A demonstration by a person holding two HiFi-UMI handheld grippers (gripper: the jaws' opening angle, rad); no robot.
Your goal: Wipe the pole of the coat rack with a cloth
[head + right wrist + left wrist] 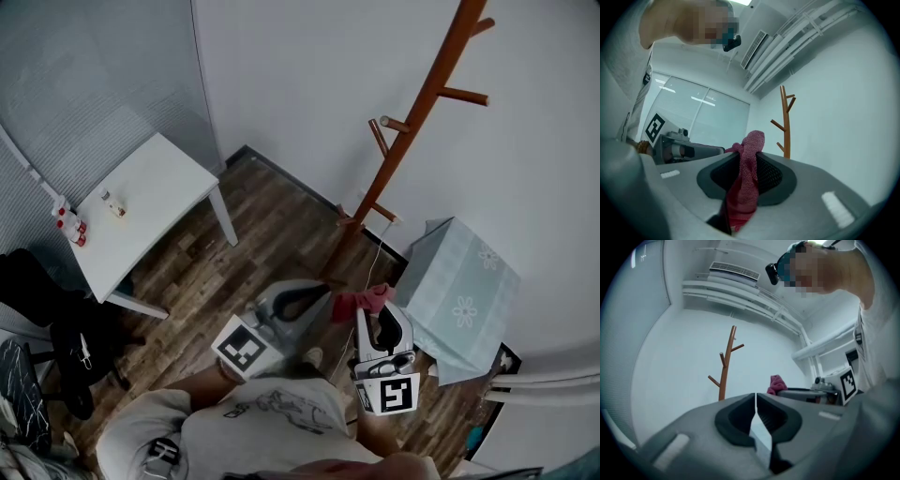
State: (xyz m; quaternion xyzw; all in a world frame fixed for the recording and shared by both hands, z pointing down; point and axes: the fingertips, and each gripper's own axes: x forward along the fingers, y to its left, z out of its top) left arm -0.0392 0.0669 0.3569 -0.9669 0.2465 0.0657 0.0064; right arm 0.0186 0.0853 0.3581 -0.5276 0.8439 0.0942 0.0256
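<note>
A brown wooden coat rack [412,122] with short pegs stands against the white wall; its pole also shows in the left gripper view [724,373] and the right gripper view [786,126]. My right gripper [361,314] is shut on a pink cloth [746,180], which bunches up above the jaws [364,300] and shows from the left gripper view [776,384]. My left gripper [323,295] is shut with nothing between its jaws [755,404]. Both grippers are held close to my body, some way short of the rack's base.
A white table [141,211] with small bottles [70,225] stands at the left. A pale blue flowered box [464,295] sits right of the rack's base. A dark bag [56,347] lies at lower left. The floor is wood plank [272,234].
</note>
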